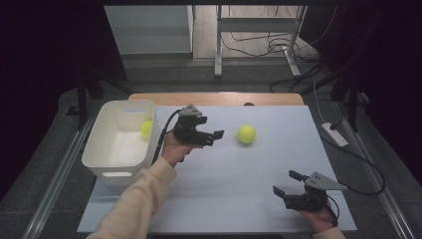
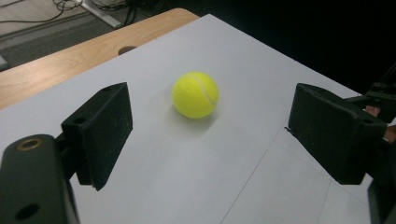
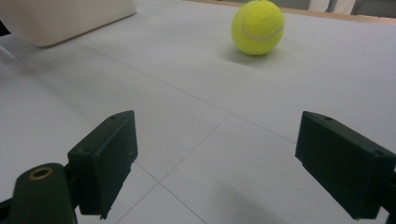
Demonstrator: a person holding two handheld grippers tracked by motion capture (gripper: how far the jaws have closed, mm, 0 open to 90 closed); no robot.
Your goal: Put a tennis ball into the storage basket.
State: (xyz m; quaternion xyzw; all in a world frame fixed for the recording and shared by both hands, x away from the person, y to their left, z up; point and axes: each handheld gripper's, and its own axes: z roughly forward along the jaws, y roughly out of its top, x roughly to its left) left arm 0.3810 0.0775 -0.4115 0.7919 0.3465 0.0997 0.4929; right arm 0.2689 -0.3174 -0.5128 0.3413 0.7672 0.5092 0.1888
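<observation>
White table (image 1: 259,199), its near edge cut off by the frame. White bin (image 1: 102,149) at its left, holding a tennis ball (image 1: 146,129) half hidden behind the bin wall. Left gripper (image 1: 215,135), jaws apart and empty, points at the second ball (image 1: 246,134), which lies free on the table just ahead. Right gripper (image 1: 284,183), jaws apart and empty, sits near the front right corner, well apart from that ball.

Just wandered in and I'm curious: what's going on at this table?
A person holds a hand-held gripper in each hand. The left hand-held gripper points, jaws open, at a tennis ball lying on the white table. Another ball already sits in the white bin. The right hand-held gripper waits open nearby.
</observation>
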